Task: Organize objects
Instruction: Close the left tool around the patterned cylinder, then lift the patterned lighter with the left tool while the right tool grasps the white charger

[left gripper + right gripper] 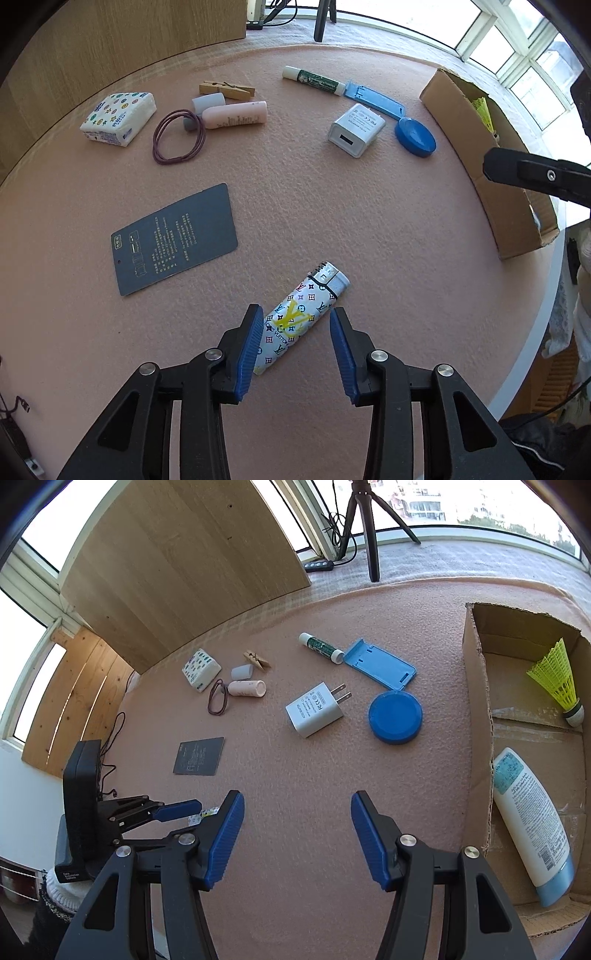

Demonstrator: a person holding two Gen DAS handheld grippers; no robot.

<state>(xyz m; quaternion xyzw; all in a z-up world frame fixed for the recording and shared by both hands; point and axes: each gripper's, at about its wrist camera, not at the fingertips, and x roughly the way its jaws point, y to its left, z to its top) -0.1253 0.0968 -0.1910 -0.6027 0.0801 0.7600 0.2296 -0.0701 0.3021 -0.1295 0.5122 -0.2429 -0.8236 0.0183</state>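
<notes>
the left gripper (297, 314) hangs over the patterned lighter (299, 319), which lies flat on the pink mat (332, 221). its jaws are released: the left blue pad touches or nearly touches the side of the lighter, i cannot tell which, and the right pad stands clearly apart from it. the lower end of the lighter is hidden behind the left pad.

i take the lighter as my landmark. the dark card (173, 240) lies to its upper left. further behind it are the white charger (356, 129), the blue round lid (415, 136), the blue flat holder (373, 98) and the green-labelled tube (314, 80). far to the upper left of it are the tissue pack (118, 118), the hair band (179, 136), the pink bottle (236, 115) and the wooden clothespin (227, 89). the cardboard box (517, 206) stands well to the right of it, cut by the frame edge.

the right gripper (297, 812) hovers over bare mat with its jaws apart and nothing between them. in the right wrist view the lighter is almost fully hidden behind the grippers; only a small patterned bit shows. inside the box i see a yellow shuttlecock (557, 679) and a white lotion bottle (532, 827); the text on the bottle is too small to read.
</notes>
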